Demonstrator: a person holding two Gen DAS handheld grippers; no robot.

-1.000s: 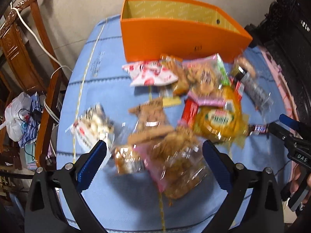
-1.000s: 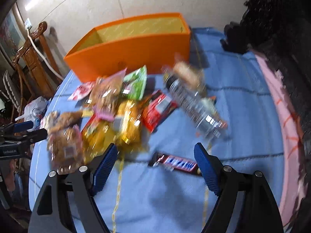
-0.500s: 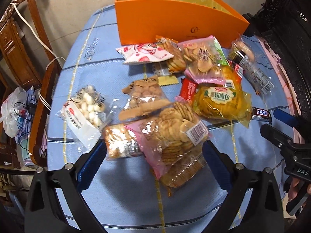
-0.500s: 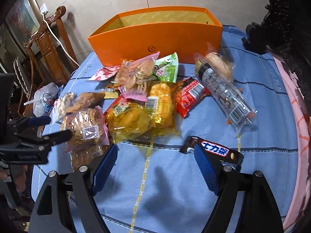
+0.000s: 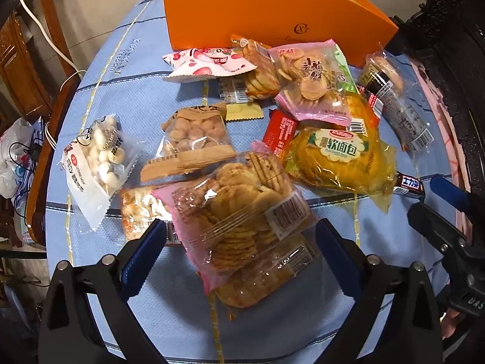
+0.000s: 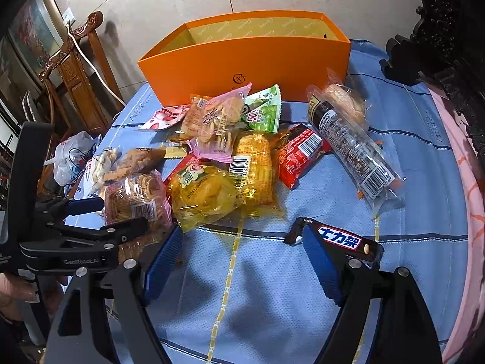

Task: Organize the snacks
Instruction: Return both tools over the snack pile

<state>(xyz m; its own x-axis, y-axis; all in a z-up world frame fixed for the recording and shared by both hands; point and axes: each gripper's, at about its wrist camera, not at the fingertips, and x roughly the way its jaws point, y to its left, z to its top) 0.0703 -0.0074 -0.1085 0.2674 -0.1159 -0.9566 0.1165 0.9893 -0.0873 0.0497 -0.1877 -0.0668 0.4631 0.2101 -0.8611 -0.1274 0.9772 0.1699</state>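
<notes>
Several snack packets lie in a heap on the blue tablecloth (image 5: 127, 69) in front of an open orange box (image 5: 272, 15), which also shows in the right wrist view (image 6: 242, 60). My left gripper (image 5: 239, 242) is open, its jaws on either side of a pink-edged cracker bag (image 5: 239, 212). My right gripper (image 6: 242, 257) is open over bare cloth; its right finger is beside a dark chocolate bar (image 6: 342, 239). A yellow soft-bread bag (image 6: 206, 191) and a long clear biscuit sleeve (image 6: 351, 139) lie further in.
A white bag of round sweets (image 5: 97, 157) lies at the heap's left. Wooden chairs (image 6: 75, 69) stand off the left edge, with a plastic bag (image 6: 72, 157) below. Dark carved furniture (image 6: 448, 30) and a pink cloth (image 6: 466, 182) border the right.
Both grippers have moved forward and lower toward the heap. The cracker bag now lies between the left jaws, and the chocolate bar sits right by the right finger.
</notes>
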